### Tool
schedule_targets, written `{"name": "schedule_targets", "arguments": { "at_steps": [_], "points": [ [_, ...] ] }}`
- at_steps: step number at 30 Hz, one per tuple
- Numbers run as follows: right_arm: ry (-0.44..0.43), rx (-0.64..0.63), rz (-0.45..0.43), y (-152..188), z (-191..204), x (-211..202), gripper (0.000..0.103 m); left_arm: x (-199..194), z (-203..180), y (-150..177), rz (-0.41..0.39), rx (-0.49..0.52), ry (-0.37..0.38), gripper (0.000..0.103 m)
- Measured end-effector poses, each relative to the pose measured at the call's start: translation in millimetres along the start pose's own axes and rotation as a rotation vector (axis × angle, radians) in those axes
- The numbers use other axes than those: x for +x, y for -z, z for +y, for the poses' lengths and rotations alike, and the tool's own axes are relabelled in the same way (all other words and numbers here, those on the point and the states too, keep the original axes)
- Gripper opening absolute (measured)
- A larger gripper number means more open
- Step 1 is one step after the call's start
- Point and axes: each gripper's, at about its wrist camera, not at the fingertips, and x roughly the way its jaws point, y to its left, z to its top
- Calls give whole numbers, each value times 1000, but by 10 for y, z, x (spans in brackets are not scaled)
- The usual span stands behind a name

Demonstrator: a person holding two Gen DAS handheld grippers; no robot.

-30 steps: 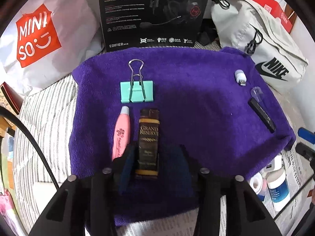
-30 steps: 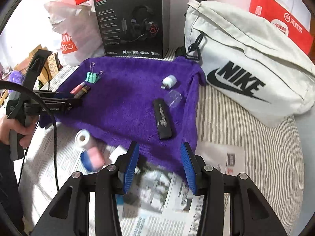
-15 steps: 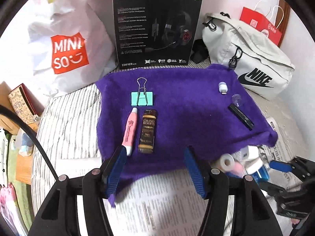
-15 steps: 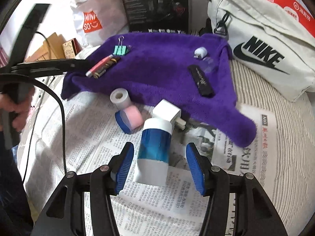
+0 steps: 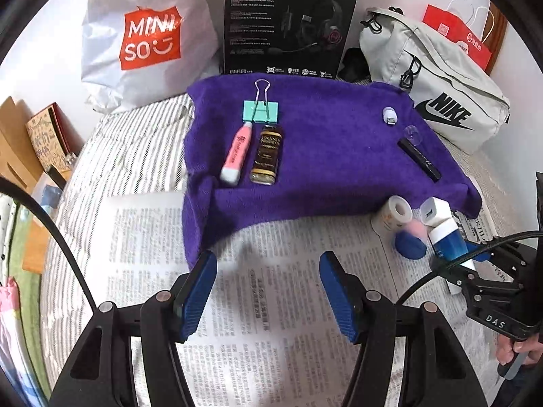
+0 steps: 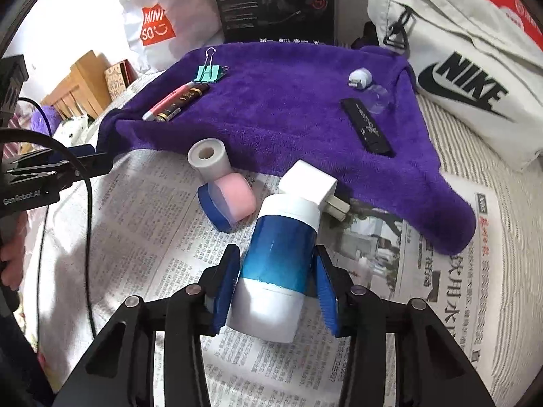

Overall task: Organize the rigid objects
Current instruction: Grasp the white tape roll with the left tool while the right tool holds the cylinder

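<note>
The right hand-held gripper [image 6: 276, 281] is bracketing the bottle [image 6: 276, 261] lying on the newspaper [image 6: 176, 247], its pads beside it but perhaps not pressing. The round bottle is risking rolling into the charger [image 6: 307, 183]. The left hand-held gripper [image 5: 268, 291] is hanging wide open, empty.

Blue-and-white cylindrical bottle [image 6: 276, 264] lies on its side on newspaper [image 6: 424, 288]. Mint binder clip [image 5: 260, 111], pink tube [image 5: 236, 151] and brown bottle [image 5: 267, 155] rest on the purple towel [image 5: 332, 156].
</note>
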Motion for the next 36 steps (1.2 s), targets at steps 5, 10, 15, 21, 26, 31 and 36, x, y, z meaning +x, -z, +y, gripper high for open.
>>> {"name": "schedule_targets", "arguments": {
  "at_steps": [5,10,15,21,26,31,36],
  "points": [
    [39,-10,-8,30,-26,-72,41,8,-41,36,6,4,3,61],
    [84,3,-31,119,-141,-247,41,24,-84,18,10,15,16,61],
    [120,18,-4,213,-233,-219,41,56,-164,13,21,37,22,61],
    [109,45,4,211,-287,-125,41,86,-227,3,29,52,27,61],
    [103,47,-10,213,-326,-134,40,113,-267,-25,34,55,38,61],
    [106,55,-9,253,-388,-203,40,113,-338,-58,35,63,65,61],
    [112,70,-21,285,-459,-284,40,85,-445,-79,21,69,88,61]
  ]
}}
